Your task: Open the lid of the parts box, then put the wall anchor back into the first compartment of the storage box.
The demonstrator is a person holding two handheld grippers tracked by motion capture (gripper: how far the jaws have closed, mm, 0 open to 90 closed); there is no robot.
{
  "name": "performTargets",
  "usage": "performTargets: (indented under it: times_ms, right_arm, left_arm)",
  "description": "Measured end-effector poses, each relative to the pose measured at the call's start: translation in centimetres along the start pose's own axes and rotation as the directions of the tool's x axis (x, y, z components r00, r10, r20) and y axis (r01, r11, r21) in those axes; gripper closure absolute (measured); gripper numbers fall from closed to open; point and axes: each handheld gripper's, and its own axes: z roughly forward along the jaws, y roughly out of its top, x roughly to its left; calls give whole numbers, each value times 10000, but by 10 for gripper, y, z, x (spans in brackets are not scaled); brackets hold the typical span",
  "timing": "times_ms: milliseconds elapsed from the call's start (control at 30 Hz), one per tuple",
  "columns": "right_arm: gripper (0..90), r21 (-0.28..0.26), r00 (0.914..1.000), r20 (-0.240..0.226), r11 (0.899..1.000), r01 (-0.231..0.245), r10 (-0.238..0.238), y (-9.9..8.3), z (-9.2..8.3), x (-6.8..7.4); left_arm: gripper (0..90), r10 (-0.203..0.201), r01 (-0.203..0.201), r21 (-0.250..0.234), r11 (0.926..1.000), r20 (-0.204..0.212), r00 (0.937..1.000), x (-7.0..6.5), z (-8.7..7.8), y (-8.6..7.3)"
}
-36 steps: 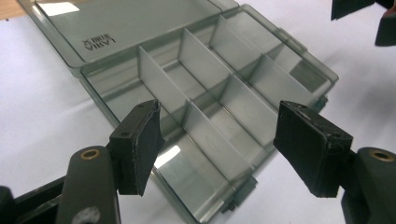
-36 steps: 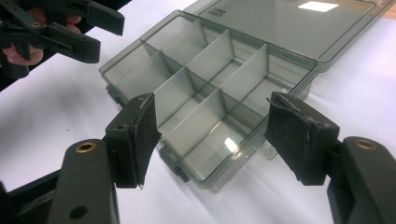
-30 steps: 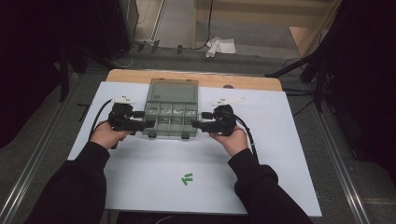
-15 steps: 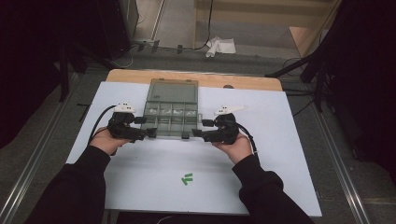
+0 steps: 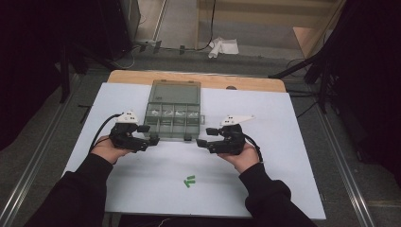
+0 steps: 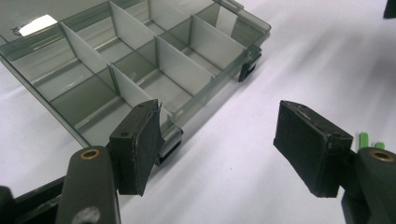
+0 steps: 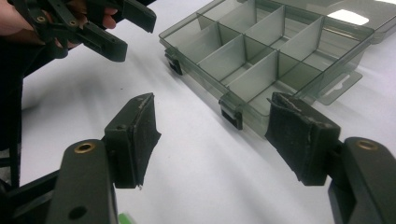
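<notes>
A smoky clear compartment box point(image 5: 172, 117) lies open on the white table point(image 5: 283, 123), its lid flat behind it. Its dividers point(image 6: 180, 63) show bare compartments, and two black latches point(image 7: 232, 116) sit on its front edge. My left gripper point(image 5: 150, 138) is open just off the box's front left corner, nothing between its pads point(image 6: 140, 144). My right gripper point(image 5: 202, 142) is open in front of the front right corner, apart from the box point(image 7: 261, 51). The left gripper point(image 7: 100, 28) also appears far off in the right gripper view.
A small green mark point(image 5: 189, 181) lies on the white surface between the person's forearms. The wooden table edge point(image 5: 246, 81) runs behind the box. Cables and a crumpled white cloth point(image 5: 223, 46) are on the floor beyond.
Both grippers have drawn back from the left and right sides of the box toward the person and now sit at its front corners. The box has stayed in place.
</notes>
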Motion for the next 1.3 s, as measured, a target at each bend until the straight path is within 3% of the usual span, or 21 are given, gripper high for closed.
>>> performTargets:
  times_ms: [133, 300, 400, 733, 867, 1300]
  right_arm:
    - [338, 173, 10000, 36, 9998, -38, 37, -3, -4, 1]
    - [336, 58, 10000, 0, 10000, 19, -19, -7, -7, 6]
    - [336, 144, 9998, -75, 9997, 195, -194, -9, -6, 9]
    - [340, 239, 9989, -194, 9988, 424, -419, -18, -9, 15]
    - [344, 122, 9987, -482, 9998, 171, -165, -25, -6, 13]
    - [354, 653, 9959, -595, 9953, 714, -676, -30, 6, 19]
  left_arm:
    - [306, 34, -34, 19, 10000, 93, 10000, -4, -1, -5]
    - [306, -5, 16, -332, 9994, 333, 9994, -11, -6, -9]
    - [306, 185, -178, -267, 9995, 261, 9995, -16, -7, -11]
    - [306, 228, -224, -76, 9997, 470, 9986, -24, -5, -20]
    - [306, 342, -349, 134, 9993, 521, 9981, -29, -5, -24]
    - [306, 310, -332, 348, 9988, 627, 9976, -33, -7, -34]
